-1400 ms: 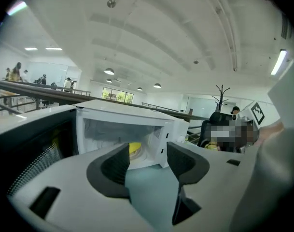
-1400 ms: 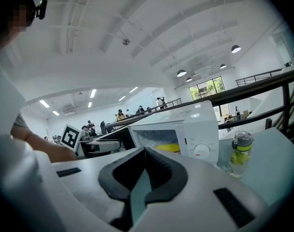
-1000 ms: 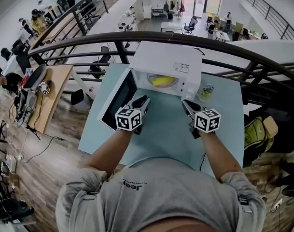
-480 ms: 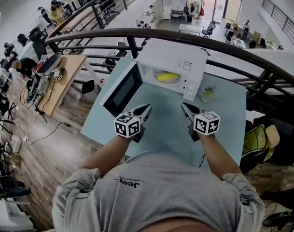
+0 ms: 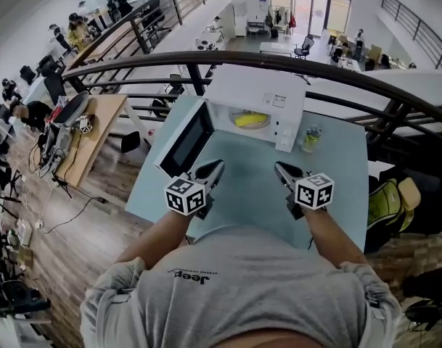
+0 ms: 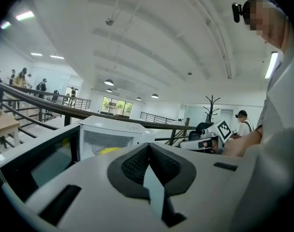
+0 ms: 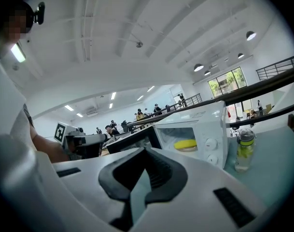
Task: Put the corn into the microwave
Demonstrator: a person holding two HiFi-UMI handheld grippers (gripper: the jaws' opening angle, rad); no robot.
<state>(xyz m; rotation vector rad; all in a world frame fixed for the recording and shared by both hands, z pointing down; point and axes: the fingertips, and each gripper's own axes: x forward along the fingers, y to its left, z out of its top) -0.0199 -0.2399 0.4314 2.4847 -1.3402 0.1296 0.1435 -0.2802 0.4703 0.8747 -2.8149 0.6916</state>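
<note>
Corn [image 5: 250, 119] lies inside the microwave [image 5: 258, 87], door [image 5: 184, 139] open; left gripper [image 5: 215, 167] and right gripper [image 5: 281, 169] hover above the table [image 5: 248, 194], fingers clenched on nothing, evidently since placement appears complete.

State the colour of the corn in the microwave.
Yellow. The corn inside the open microwave shows best in the right gripper view.

The microwave [image 5: 257, 93] has a smooth white shell and a glossy dark glass door [image 5: 186, 138]. The table [image 5: 242, 194] looks matt; the bottle [image 5: 310, 138] is clear plastic.
</note>
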